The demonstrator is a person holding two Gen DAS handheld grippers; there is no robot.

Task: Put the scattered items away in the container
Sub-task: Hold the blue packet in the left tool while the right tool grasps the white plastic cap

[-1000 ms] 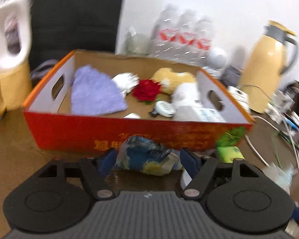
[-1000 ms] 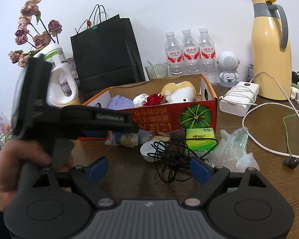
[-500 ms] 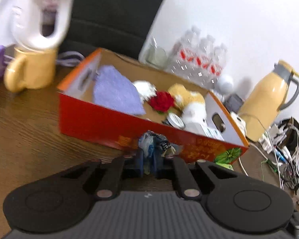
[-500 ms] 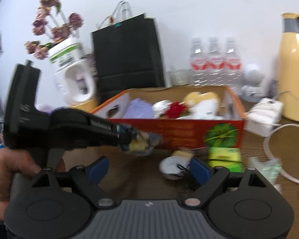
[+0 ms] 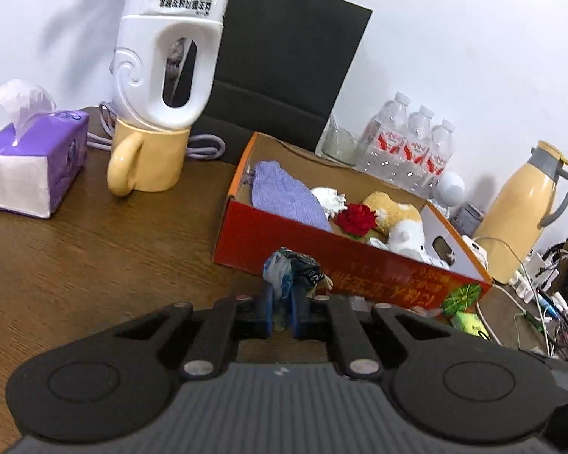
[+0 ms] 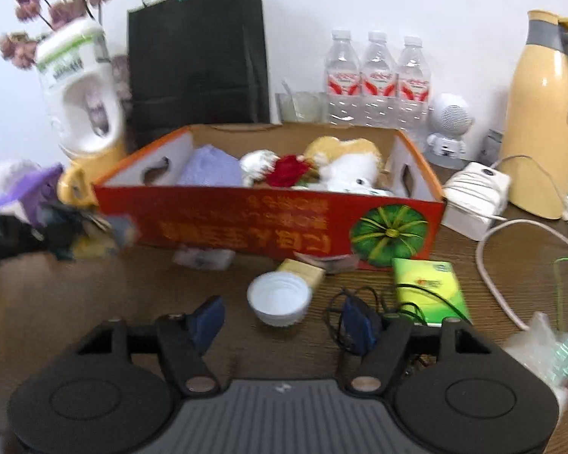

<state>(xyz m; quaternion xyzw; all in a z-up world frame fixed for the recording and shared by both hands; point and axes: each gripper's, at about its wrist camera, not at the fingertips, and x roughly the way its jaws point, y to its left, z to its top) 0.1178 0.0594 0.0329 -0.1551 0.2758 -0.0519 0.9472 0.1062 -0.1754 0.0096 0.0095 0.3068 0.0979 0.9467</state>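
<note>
The red cardboard box (image 5: 284, 238) (image 6: 246, 219) holds a purple cloth (image 5: 284, 196), a red flower (image 5: 356, 219) and a plush toy (image 5: 401, 223). My left gripper (image 5: 282, 310) is shut on a crumpled blue snack packet (image 5: 291, 270), held above the table, before the box's left front corner; it shows blurred in the right wrist view (image 6: 91, 230). My right gripper (image 6: 280, 321) is open and empty, with a white cap (image 6: 278, 297) between its fingers, a black cable (image 6: 363, 302) and a green packet (image 6: 428, 287) to the right.
A tissue box (image 5: 30, 162), a yellow mug (image 5: 147, 159) with a white detergent bottle (image 5: 166, 49) stand left. A black bag (image 5: 284, 56), water bottles (image 6: 375, 75), a yellow thermos (image 6: 545, 113), a white charger (image 6: 473, 196) and a plastic bag (image 6: 541, 352) surround the box.
My left gripper shut on the snack packet, lifted it off the table and swung left of the box. My right gripper moved forward toward the white cap.
</note>
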